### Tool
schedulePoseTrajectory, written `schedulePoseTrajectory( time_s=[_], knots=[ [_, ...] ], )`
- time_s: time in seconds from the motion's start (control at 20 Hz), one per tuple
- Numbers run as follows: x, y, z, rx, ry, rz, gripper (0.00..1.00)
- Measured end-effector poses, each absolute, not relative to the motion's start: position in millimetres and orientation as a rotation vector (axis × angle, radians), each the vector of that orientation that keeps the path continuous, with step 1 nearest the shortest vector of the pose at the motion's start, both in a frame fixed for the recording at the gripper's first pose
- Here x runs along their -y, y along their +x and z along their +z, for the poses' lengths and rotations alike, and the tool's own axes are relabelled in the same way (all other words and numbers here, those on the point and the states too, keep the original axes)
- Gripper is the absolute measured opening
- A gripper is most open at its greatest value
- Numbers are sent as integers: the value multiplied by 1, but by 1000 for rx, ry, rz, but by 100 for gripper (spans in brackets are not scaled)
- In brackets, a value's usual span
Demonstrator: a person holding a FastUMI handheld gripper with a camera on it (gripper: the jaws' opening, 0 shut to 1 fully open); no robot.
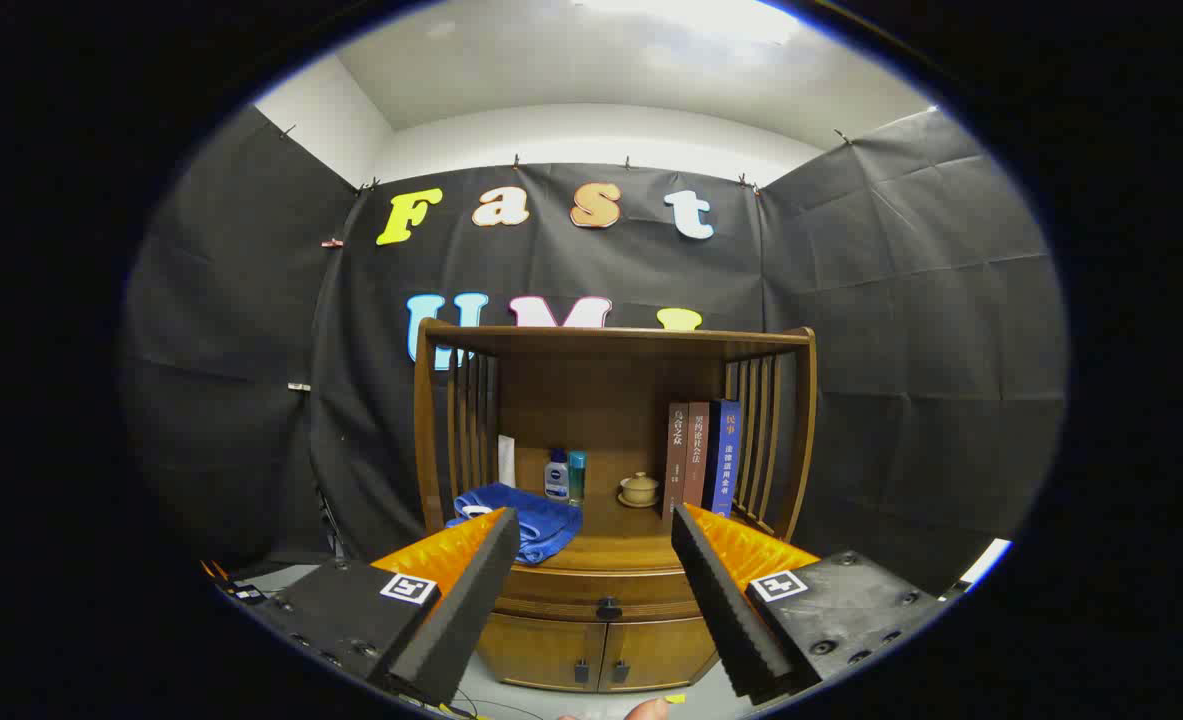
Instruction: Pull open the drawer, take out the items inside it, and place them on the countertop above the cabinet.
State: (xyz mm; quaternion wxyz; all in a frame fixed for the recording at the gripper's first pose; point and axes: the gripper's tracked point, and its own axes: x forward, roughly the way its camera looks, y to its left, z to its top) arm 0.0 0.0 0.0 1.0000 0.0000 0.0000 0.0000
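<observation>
A wooden cabinet [611,345] stands ahead against the booth wall. Its drawer [551,592] sits closed under the countertop [616,550], with a small dark knob [608,607] in the middle. My gripper [596,525] is open, held back from the cabinet, and the knob shows low between the two fingers. Nothing is between the fingers. What lies inside the drawer is hidden.
On the countertop lie a folded blue towel [526,515], a white-and-blue bottle [556,475], a teal bottle [577,477], a small lidded pot [639,488] and three upright books [703,455]. Slatted sides [471,420] flank the shelf. Two lower doors [601,655] sit below the drawer. A fingertip [646,710] shows underneath.
</observation>
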Motion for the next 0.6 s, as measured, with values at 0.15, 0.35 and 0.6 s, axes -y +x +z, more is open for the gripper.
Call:
schedulePoseTrajectory(
  time_s=[0.15,0.35,0.6],
  knots=[
    [0,-1,-1,-3,-1,1,98],
    [-2,-2,-1,-3,2,7,98],
    [-1,-2,0,-1,-2,4,98]
  ],
)
